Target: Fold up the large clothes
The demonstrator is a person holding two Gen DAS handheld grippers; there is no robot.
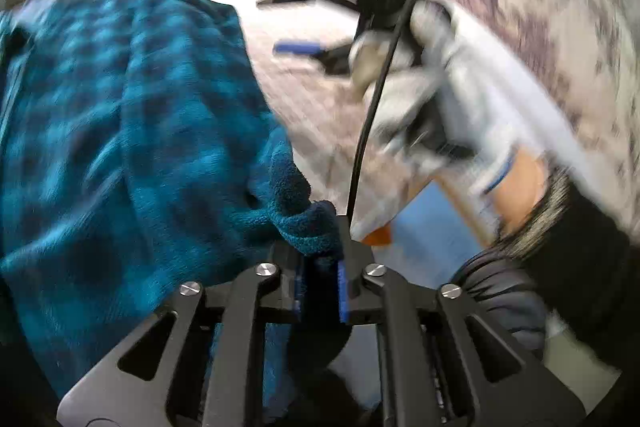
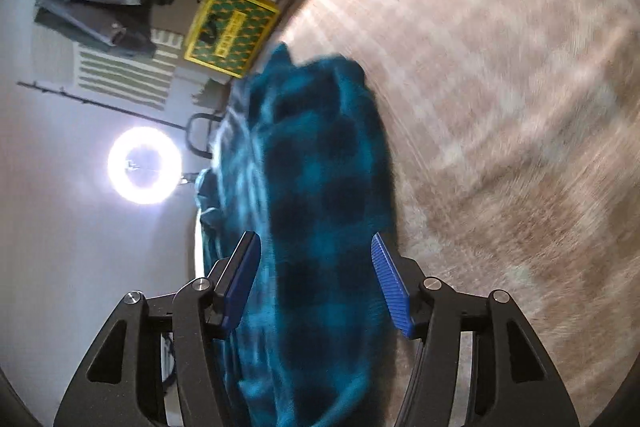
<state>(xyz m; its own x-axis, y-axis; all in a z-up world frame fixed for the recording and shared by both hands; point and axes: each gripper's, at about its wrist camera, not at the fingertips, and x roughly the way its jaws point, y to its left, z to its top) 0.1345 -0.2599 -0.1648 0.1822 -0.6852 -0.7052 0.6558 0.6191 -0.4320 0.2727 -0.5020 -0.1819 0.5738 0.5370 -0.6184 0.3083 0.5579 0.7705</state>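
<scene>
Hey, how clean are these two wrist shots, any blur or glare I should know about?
Left wrist view: the right gripper and its gloved hand are smeared by motion blur, while the blue plaid garment near the left gripper is sharper. Right wrist view: the ring light blows out to white glare, and the patterned bedcover streaks; both views bend at the fisheye edges.
</scene>
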